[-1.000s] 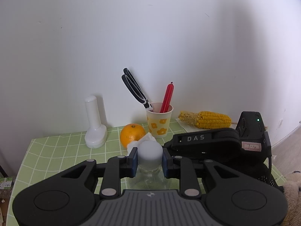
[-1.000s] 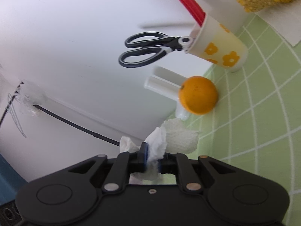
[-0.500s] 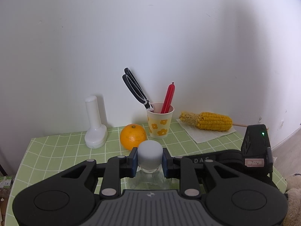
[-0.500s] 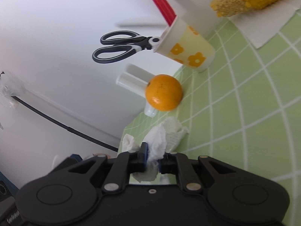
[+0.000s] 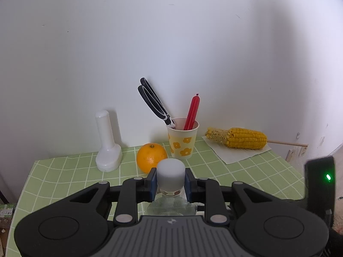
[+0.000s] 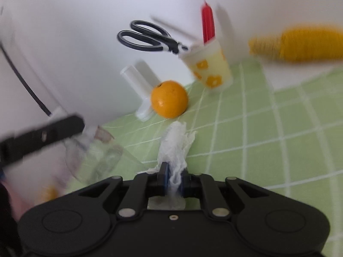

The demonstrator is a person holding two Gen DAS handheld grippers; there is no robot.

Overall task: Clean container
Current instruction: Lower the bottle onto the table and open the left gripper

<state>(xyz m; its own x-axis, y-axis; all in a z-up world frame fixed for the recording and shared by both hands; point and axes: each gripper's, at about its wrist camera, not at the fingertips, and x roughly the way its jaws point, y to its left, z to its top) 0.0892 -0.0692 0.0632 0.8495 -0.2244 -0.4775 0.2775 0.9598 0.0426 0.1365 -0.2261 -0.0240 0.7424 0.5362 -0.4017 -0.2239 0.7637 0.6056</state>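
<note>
My left gripper [image 5: 170, 182] is shut on the white cap [image 5: 170, 174] of a clear bottle [image 5: 170, 206], held above the green checked table [image 5: 64, 180]. In the right wrist view the bottle [image 6: 96, 158] shows blurred at the lower left with the left gripper's finger [image 6: 40, 137] across it. My right gripper [image 6: 174, 178] is shut on a crumpled white paper towel [image 6: 175, 143], to the right of the bottle and apart from it. Part of the right gripper's body [image 5: 319, 184] shows at the right edge of the left wrist view.
An orange [image 5: 151, 157], a flowered paper cup [image 5: 182, 140] with black scissors [image 5: 153, 102] and a red stick [image 5: 192, 112], a white plastic holder [image 5: 107, 142] and a corn cob [image 5: 238, 138] on a napkin stand along the wall.
My right gripper with the towel has pulled away from the bottle, down and to the right, and turned level. My left gripper has kept still with the bottle.
</note>
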